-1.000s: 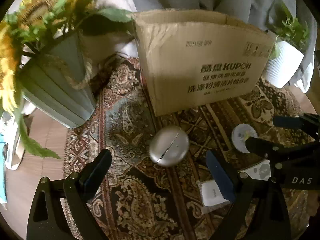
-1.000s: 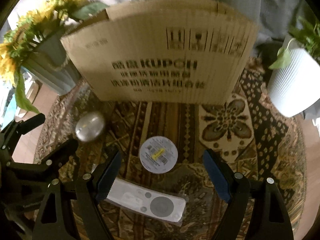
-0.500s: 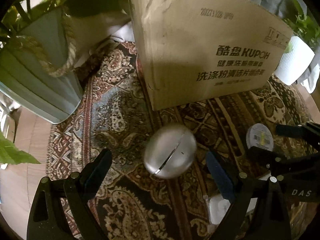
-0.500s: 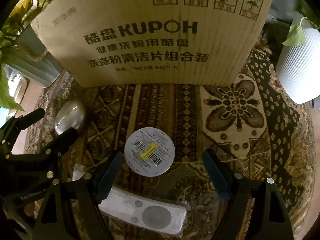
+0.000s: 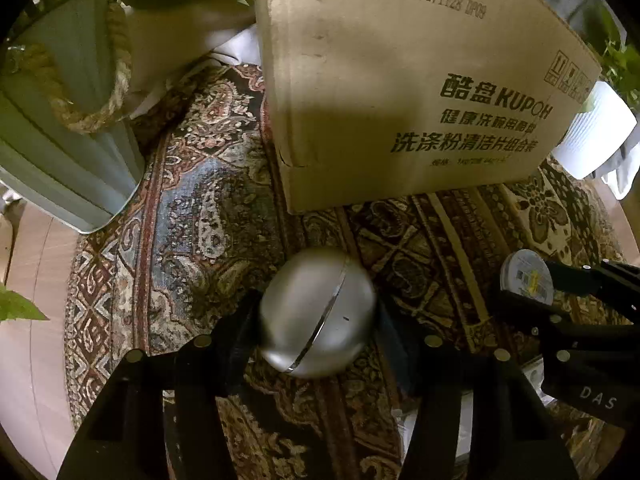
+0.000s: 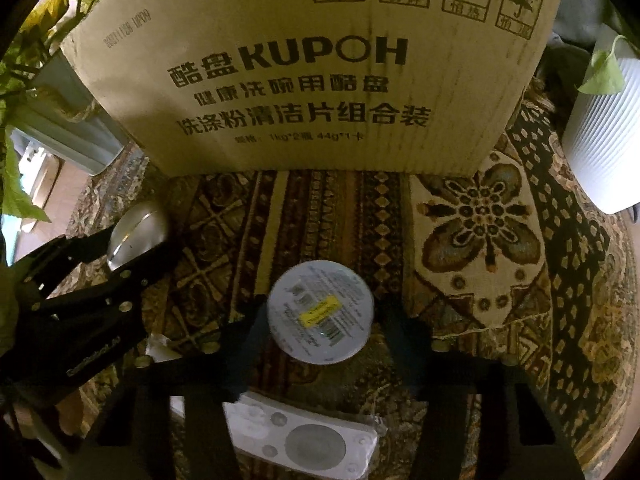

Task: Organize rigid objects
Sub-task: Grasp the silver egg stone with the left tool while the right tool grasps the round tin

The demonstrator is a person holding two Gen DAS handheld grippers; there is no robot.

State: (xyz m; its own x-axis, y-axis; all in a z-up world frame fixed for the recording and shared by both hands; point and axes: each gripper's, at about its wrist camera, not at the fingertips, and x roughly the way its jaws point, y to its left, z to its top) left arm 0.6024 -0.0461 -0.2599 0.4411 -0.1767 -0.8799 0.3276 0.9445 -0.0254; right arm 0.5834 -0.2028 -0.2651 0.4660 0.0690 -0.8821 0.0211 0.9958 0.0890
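Observation:
A silver egg-shaped case [image 5: 318, 312] lies on the patterned rug, and my left gripper [image 5: 316, 320] is shut on it, one finger against each side. It also shows in the right wrist view [image 6: 138, 236]. A round white tin with a yellow label [image 6: 320, 311] lies on the rug, and my right gripper [image 6: 320, 320] is shut on it. The tin also shows in the left wrist view [image 5: 526, 278]. A tall cardboard box [image 5: 404, 92] stands just behind both objects, also in the right wrist view [image 6: 312, 68].
A white remote in a clear bag [image 6: 304, 442] lies on the rug under my right gripper. A pale green ribbed planter with rope [image 5: 60, 136] stands at the left. A white ribbed plant pot [image 6: 604, 136] stands at the right. The rug's edge and bare floor [image 5: 32, 320] are left.
Both grippers moved forward and down and closed, the left onto the silver case and the right onto the round tin. The box looms closer.

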